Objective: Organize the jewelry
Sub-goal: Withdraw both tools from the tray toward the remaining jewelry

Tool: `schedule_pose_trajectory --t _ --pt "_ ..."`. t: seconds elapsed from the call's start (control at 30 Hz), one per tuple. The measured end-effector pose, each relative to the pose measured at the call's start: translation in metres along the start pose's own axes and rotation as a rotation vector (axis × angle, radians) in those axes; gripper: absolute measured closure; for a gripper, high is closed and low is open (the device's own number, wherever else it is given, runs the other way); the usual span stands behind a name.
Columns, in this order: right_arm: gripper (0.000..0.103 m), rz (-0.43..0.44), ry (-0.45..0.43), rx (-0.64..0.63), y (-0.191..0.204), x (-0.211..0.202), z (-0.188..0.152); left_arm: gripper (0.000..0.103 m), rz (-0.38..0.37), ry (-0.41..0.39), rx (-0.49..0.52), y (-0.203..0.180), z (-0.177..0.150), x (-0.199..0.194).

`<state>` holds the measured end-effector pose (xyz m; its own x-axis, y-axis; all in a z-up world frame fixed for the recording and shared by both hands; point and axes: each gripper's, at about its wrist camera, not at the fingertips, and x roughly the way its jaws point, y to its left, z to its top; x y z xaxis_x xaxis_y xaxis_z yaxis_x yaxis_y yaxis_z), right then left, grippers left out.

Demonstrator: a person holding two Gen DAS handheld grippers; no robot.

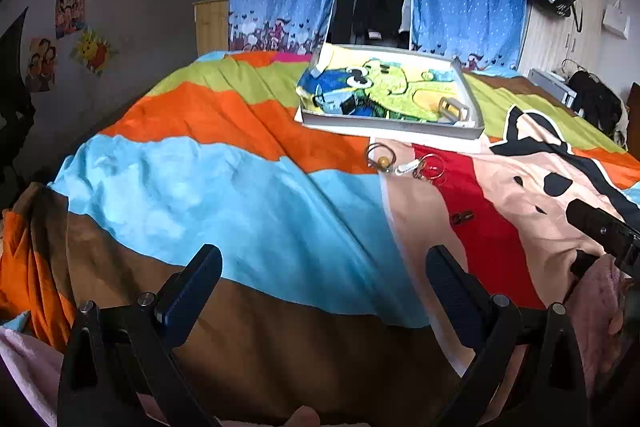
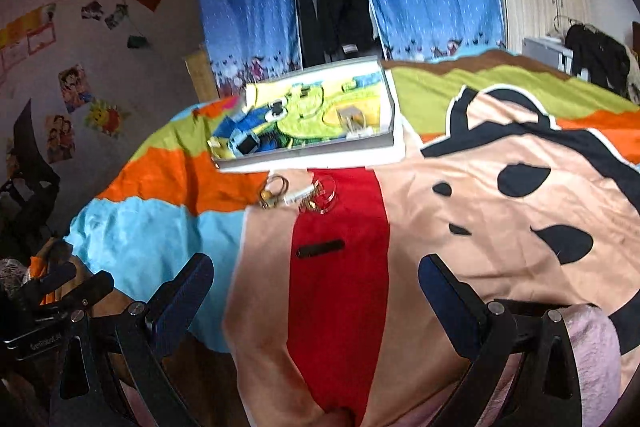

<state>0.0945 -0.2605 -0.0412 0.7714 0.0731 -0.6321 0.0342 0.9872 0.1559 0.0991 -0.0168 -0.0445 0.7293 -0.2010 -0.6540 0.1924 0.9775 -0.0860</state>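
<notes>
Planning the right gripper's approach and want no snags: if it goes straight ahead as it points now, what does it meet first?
Likely the dark hair clip on the bedspread's red stripe, dead ahead of the open right gripper. Beyond it lie the rings and trinkets, then the tray. Depth is uncertain through the fisheye.

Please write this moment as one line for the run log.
left gripper: open, empty | right gripper: open, empty | jewelry: on bedspread before tray | dark clip: on red stripe | stage: nothing grasped
</notes>
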Motion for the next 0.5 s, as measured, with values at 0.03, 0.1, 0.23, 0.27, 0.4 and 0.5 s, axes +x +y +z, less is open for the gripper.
schedule_pose_trajectory --t 0.03,0.1,0.23,0.27,0.4,0.5 --pt "0.0 -0.003 0.014 0.003 -0.001 0.003 0.0 0.003 0.001 0.012 -0.003 0.0 -0.001 0.003" --pt "0.0 0.0 0.046 0.018 -0.004 0.01 0.001 0.003 0.005 0.04 -0.01 0.003 0.0 0.01" --pt "0.0 0.025 0.119 0.065 -0.014 0.026 0.004 0.003 -0.007 0.109 -0.036 0.012 0.004 0.026" --pt "0.0 0.029 0.134 0.074 -0.016 0.031 0.005 0.003 -0.012 0.121 -0.042 0.013 0.006 0.029" --pt "0.0 0.073 0.202 0.096 -0.025 0.056 0.015 0.003 -0.02 0.14 -0.046 0.015 0.015 0.042" --pt "0.0 0.092 0.239 0.09 -0.028 0.073 0.02 0.003 -0.026 0.142 -0.028 0.013 0.021 0.051"
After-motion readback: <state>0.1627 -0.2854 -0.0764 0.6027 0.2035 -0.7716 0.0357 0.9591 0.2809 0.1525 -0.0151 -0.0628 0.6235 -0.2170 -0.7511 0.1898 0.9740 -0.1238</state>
